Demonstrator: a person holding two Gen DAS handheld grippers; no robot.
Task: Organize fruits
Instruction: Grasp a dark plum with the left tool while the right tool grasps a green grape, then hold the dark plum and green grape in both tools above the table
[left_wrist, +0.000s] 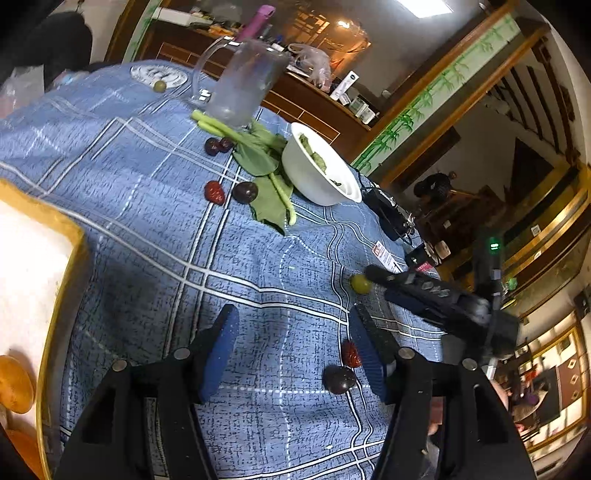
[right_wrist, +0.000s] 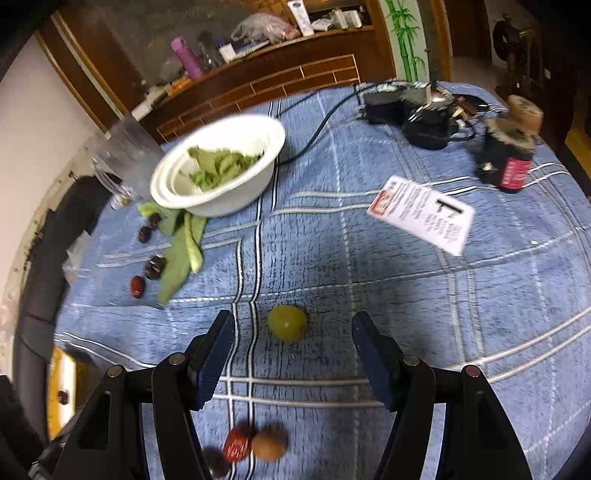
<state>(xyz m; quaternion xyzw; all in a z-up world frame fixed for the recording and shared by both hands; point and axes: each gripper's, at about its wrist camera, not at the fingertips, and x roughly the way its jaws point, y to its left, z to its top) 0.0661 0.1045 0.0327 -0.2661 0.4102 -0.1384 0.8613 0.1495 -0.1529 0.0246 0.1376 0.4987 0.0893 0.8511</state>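
In the right wrist view a green grape (right_wrist: 287, 326) lies on the blue checked cloth between the fingertips of my right gripper (right_wrist: 291, 334). The jaws stand apart and do not touch it. Below it, nearer the camera, lie a red date (right_wrist: 236, 446), a brown fruit (right_wrist: 269, 445) and a dark one (right_wrist: 218, 466). In the left wrist view my left gripper (left_wrist: 293, 332) is open over bare cloth. A dark plum (left_wrist: 340, 379) and a red date (left_wrist: 351, 353) lie just inside its right finger (left_wrist: 364, 343), unpressed. The right gripper (left_wrist: 384, 286) shows there beside the same grape (left_wrist: 360, 283).
A gold-rimmed plate (left_wrist: 66, 258) with an orange fruit (left_wrist: 14, 384) sits at the left. Further back are a red date (left_wrist: 214, 192), a plum (left_wrist: 245, 192), leafy greens (left_wrist: 258, 158), a white bowl (left_wrist: 295, 162), a glass mug (left_wrist: 243, 85). A card (right_wrist: 421, 214), bottle (right_wrist: 511, 162) and black device (right_wrist: 424, 122) lie right.
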